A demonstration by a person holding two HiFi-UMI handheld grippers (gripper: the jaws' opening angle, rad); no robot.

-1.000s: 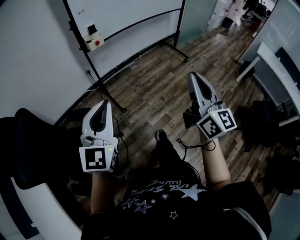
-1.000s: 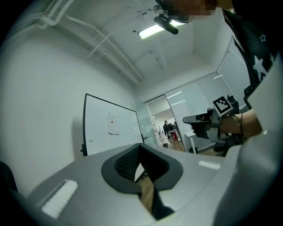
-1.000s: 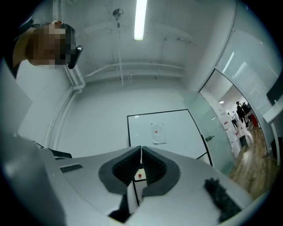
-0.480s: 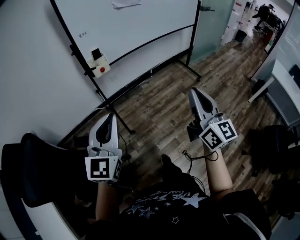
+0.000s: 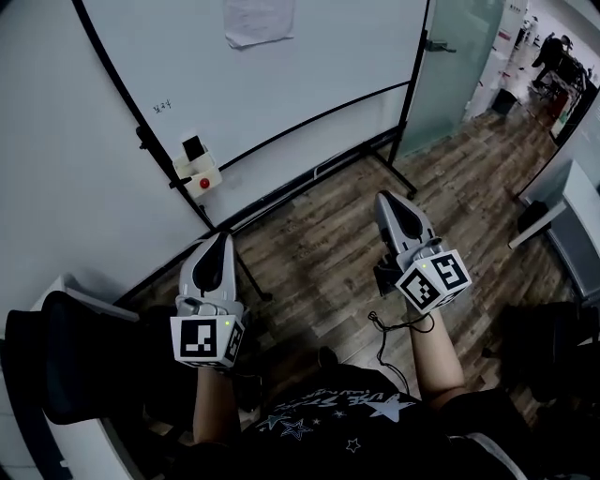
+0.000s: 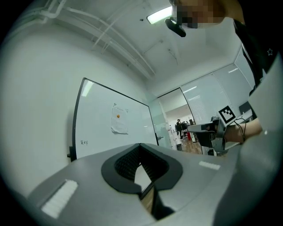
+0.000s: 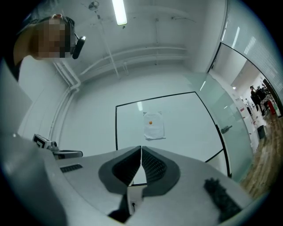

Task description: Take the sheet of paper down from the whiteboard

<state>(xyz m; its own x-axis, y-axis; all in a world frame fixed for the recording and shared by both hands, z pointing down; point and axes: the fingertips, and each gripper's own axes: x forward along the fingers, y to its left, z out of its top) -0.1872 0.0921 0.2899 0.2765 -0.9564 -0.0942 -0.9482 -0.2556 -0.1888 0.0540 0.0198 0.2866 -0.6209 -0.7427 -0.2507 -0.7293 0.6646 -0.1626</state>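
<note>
- The sheet of paper (image 5: 260,21) hangs on the whiteboard (image 5: 319,75), high on its face. It lies ahead of and above both tongs, with open floor (image 5: 328,225) in between, so it is well apart from either.
- The left tongs (image 5: 222,237) are pressed together with nothing between the jaws. They point roughly level toward the board's lower left part. In the left gripper view the sheet sits above the tips and off to their left.
- The right tongs (image 5: 382,199) are also pressed together and empty, and they tilt a little upward. In the right gripper view the sheet sits almost straight above the tips, only slightly to their right.
- Neither hand is clearly nearer. The right tongs look better lined up with the sheet, while the left tongs would have to swing across to meet it.
- The sheet's long axis runs up and down the board. A small orange dot (image 7: 151,122), probably a magnet, sits on its upper middle. The lower edge looks free and slightly wavy.
- The coming move likely calls for closing the gap forward and upward. The jaws would then have to part before they can take a free edge, most likely a lower corner.
</note>
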